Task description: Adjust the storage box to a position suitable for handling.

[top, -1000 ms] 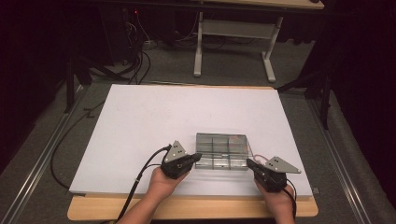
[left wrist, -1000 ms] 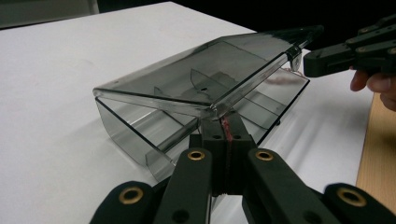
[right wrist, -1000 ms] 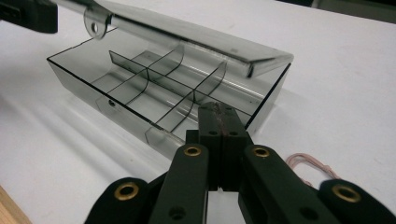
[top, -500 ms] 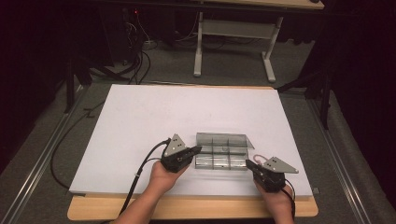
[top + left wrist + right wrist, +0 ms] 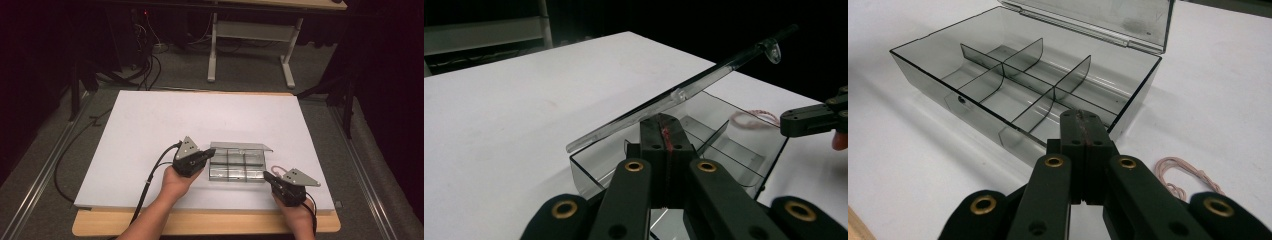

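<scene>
A clear smoky plastic box [image 5: 236, 170] with several compartments lies on the white table top [image 5: 200, 120]. Its hinged lid [image 5: 241, 146] is raised partway. My left gripper [image 5: 210, 152] is shut, and its tip [image 5: 667, 126] reaches in over the box's left end, just beneath the tilted lid [image 5: 674, 95]. My right gripper [image 5: 266, 175] is also shut with nothing in it, and sits at the box's near right corner. In the right gripper view its tip [image 5: 1083, 118] almost touches the box wall [image 5: 998, 125], and the lid [image 5: 1098, 20] stands open at the back.
A thin coil of pink cord [image 5: 1184, 175] lies on the table just right of the box, seen too as the cord [image 5: 276, 169] beside my right gripper. A wooden edge [image 5: 200, 225] runs along the near side. Metal table legs [image 5: 250, 45] stand on the floor beyond.
My left gripper has risen and pushed a little to the right under the lid, and the lid has swung up farther. The right gripper has stayed put.
</scene>
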Demonstrator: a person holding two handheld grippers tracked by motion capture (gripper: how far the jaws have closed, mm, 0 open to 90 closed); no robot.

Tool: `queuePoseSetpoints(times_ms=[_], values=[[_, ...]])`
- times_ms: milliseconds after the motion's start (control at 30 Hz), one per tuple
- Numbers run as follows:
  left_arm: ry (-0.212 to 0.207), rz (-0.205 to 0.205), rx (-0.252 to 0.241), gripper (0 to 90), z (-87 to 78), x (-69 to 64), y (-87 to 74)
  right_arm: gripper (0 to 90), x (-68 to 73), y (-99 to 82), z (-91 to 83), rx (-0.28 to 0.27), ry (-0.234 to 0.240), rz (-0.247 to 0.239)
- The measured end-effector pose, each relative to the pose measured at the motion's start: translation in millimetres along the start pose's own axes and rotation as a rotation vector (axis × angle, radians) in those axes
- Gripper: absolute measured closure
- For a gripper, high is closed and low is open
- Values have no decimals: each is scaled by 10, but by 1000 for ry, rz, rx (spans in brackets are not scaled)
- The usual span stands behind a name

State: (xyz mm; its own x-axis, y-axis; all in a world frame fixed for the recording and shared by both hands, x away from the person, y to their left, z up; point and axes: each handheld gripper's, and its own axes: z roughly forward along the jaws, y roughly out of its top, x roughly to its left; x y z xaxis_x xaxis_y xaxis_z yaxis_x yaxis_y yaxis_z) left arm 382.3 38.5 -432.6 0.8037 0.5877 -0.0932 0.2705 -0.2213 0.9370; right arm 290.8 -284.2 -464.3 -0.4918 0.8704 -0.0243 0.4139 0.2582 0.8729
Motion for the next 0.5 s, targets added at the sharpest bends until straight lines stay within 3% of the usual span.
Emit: queuePoseSetpoints(times_ms=[500], values=[[22,-22,1,900,164,112,34,900,-6,-2,2,-2,2,-1]])
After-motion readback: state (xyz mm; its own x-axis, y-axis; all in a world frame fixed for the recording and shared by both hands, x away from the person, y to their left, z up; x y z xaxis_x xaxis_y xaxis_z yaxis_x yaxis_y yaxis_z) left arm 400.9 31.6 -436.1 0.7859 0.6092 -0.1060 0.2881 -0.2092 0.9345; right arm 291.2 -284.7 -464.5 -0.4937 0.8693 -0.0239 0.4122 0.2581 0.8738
